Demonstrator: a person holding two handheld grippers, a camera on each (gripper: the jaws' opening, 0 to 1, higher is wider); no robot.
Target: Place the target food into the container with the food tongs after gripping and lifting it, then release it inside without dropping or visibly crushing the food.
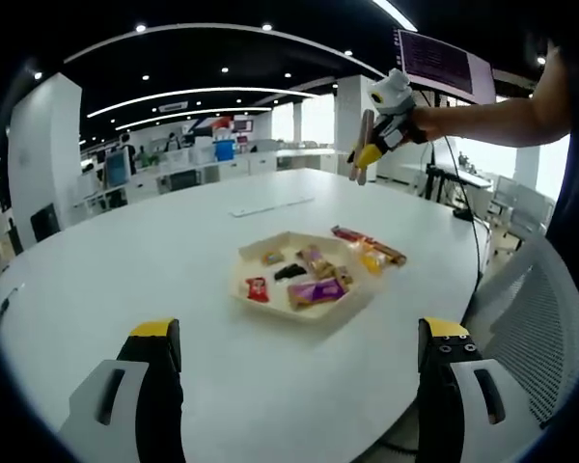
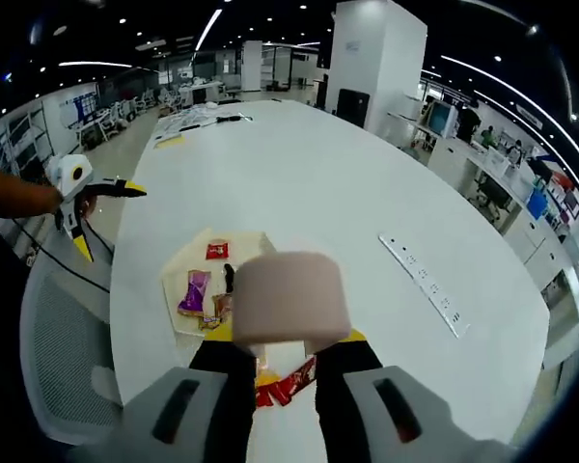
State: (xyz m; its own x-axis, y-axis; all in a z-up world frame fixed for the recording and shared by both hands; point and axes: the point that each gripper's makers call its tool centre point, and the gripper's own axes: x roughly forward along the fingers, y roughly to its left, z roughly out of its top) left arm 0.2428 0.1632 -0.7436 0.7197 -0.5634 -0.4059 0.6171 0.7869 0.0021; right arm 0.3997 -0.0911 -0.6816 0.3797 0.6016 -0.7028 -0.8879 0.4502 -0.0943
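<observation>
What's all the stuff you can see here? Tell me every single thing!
table: one, white, round, under everything.
tray: one, cream, six-sided, on the table.
snack packets: several, red, purple, black and others, inside the tray.
loose wrappers: two, red and yellow, on the table beside the tray.
power strip: one, white, flat on the table.
mesh chair: one, pale grey, at the table's edge.
tongs: one, beige, in the right gripper.
left gripper: black, yellow-tipped, open.
right gripper: shut on the tongs.

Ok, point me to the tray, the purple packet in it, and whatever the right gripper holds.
tray (image 1: 340, 313): left gripper view, front rim.
purple packet (image 1: 317, 290): left gripper view, wrapper middle.
tongs (image 2: 289, 299): right gripper view, broad beige end.
</observation>
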